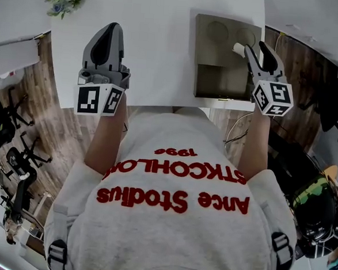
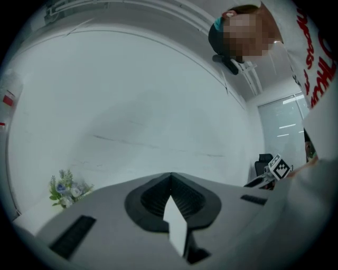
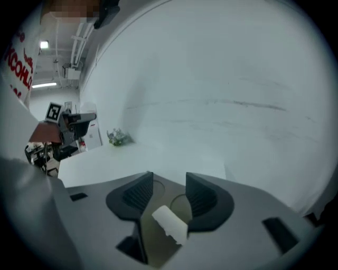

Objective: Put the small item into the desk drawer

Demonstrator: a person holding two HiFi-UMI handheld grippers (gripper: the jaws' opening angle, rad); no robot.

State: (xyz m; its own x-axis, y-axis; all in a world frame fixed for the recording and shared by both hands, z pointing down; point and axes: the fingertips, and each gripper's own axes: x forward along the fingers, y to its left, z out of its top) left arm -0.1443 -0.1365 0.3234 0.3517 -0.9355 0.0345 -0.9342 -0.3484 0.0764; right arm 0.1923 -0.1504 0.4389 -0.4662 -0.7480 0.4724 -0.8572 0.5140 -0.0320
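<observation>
My right gripper (image 3: 169,184) has its jaws standing apart. The small white item (image 3: 170,221) lies loose in the gap between them, close to the right-hand jaw, and neither pad appears to press on it. I judge this to be the release. The jaws hang over the open desk drawer (image 1: 219,83), which shows olive through the gap beneath them, so the item can go straight in. I cannot tell whether it already rests on the drawer floor or is still in the air.

The item looks like a short, stubby cylinder. In the right gripper view its long axis runs slantwise across the gap, from upper left to lower right. In the head view it sticks out sideways from the jaws, roughly along the drawer's width. It sits at the drawer's far right corner, beside a round recess (image 1: 218,30).

The drawer itself is at the near right corner of the white desk (image 1: 157,55). My left gripper (image 2: 170,179) has its jaws together on nothing. It is parked over the desk's near edge, well apart from the drawer and out of the way.
</observation>
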